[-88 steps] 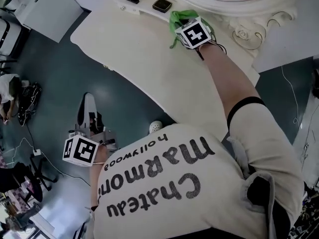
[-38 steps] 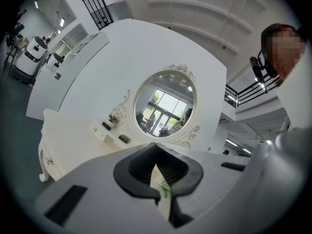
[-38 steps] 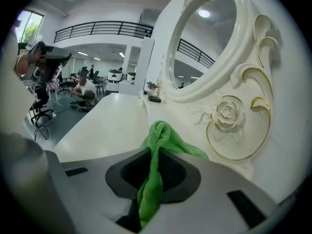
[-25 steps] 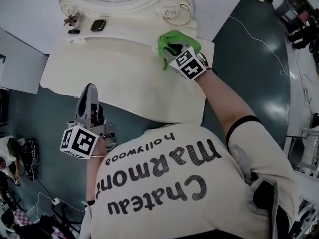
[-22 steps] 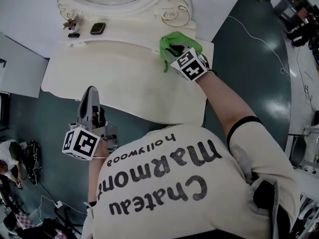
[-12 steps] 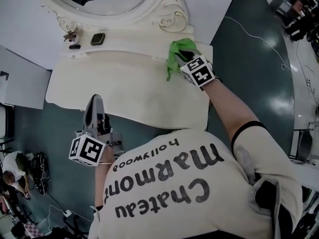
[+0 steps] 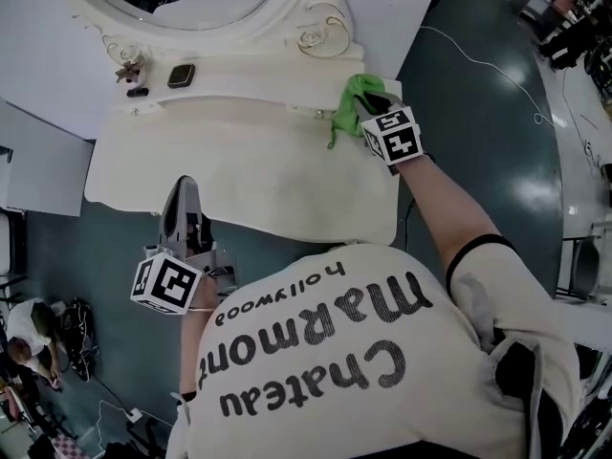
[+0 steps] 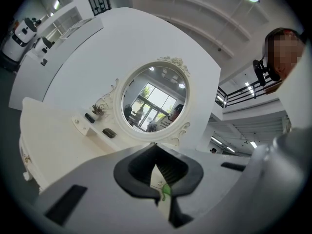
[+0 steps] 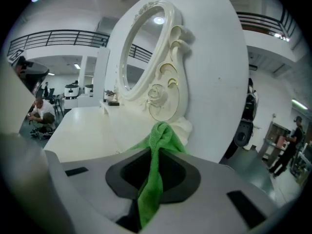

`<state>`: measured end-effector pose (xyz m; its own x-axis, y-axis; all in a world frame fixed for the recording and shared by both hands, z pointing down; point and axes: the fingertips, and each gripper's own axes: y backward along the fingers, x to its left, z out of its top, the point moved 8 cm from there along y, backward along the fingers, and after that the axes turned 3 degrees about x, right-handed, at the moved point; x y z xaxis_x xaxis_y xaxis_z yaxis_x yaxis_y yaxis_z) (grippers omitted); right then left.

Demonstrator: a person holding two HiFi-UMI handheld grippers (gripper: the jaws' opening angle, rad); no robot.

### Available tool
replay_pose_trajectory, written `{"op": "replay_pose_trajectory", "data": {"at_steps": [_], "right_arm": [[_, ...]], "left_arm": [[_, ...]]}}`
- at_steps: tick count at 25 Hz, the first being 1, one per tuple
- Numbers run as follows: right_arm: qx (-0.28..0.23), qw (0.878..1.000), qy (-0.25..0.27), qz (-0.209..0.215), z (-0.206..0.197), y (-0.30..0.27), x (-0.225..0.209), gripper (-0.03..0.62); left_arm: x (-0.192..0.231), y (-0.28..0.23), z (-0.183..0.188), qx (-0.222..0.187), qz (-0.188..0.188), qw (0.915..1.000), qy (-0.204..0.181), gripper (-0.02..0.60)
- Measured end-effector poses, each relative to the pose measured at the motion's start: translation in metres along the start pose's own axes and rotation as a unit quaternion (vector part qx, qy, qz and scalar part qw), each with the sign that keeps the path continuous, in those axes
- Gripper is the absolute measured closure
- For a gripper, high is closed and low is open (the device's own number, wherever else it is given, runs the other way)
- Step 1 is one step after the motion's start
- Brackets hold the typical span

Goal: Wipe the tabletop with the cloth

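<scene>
R hand-held gripper (image 7: 371, 111) clamped on crumpled green cloth (image 7: 352, 98), upper right of frame, cream counter (image 7: 239, 161) back-right corner by ornate white mirror frame (image 7: 320, 29) | L hand-held gripper (image 7: 182, 197) jaws together, empty, lower left

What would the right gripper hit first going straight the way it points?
Probably the mirror frame's carved base: the right gripper, shut on the green cloth, points straight at its rose scroll, just beyond the cloth's bunched end. Exact gap unclear.
</scene>
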<state>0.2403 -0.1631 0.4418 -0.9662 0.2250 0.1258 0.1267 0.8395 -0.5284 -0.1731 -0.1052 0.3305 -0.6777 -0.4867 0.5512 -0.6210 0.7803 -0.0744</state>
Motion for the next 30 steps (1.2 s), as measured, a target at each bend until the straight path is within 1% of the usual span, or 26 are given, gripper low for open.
{"op": "replay_pose_trajectory", "data": {"at_steps": [3, 5, 6, 8, 11, 14, 16, 19, 23, 26, 30], "right_arm": [[0.002, 0.998, -0.053, -0.035, -0.010, 0.012, -0.011, 0.536], [-0.021, 0.992, -0.106, -0.060, -0.018, 0.030, -0.014, 0.536], [-0.034, 0.988, -0.134, -0.066, -0.022, 0.039, -0.014, 0.536], [-0.047, 0.981, -0.178, -0.068, -0.026, 0.054, -0.008, 0.535], [-0.061, 0.970, -0.227, -0.066, -0.026, 0.068, 0.008, 0.535], [-0.078, 0.953, -0.287, -0.057, -0.023, 0.076, 0.030, 0.534], [-0.086, 0.943, -0.318, -0.044, -0.020, 0.079, 0.047, 0.534], [-0.094, 0.936, -0.339, -0.019, -0.012, 0.079, 0.077, 0.534], [-0.097, 0.935, -0.340, 0.010, -0.001, 0.076, 0.116, 0.534], [-0.100, 0.936, -0.337, 0.035, 0.008, 0.071, 0.143, 0.534], [-0.116, 0.931, -0.341, 0.063, 0.024, 0.070, 0.171, 0.534]], "left_arm": [[-0.001, -0.001, 0.000, 0.004, -0.006, 1.0000, -0.001, 0.574], [0.000, -0.001, 0.000, 0.010, -0.010, 0.9999, -0.001, 0.574], [0.001, -0.001, -0.001, 0.014, -0.010, 0.9999, -0.001, 0.574], [0.003, -0.002, -0.002, 0.020, -0.012, 0.9997, 0.003, 0.574], [0.003, -0.008, -0.006, 0.031, -0.025, 0.9992, 0.005, 0.574], [0.002, -0.013, -0.010, 0.043, -0.042, 0.9982, 0.002, 0.574], [0.003, -0.015, -0.014, 0.051, -0.050, 0.9975, -0.001, 0.574], [0.010, -0.013, -0.020, 0.062, -0.052, 0.9967, -0.004, 0.574], [0.022, 0.001, -0.027, 0.076, -0.045, 0.9960, -0.016, 0.574], [0.031, 0.015, -0.028, 0.079, -0.038, 0.9957, -0.030, 0.574], [0.042, 0.036, -0.026, 0.077, -0.026, 0.9958, -0.043, 0.574]]}}
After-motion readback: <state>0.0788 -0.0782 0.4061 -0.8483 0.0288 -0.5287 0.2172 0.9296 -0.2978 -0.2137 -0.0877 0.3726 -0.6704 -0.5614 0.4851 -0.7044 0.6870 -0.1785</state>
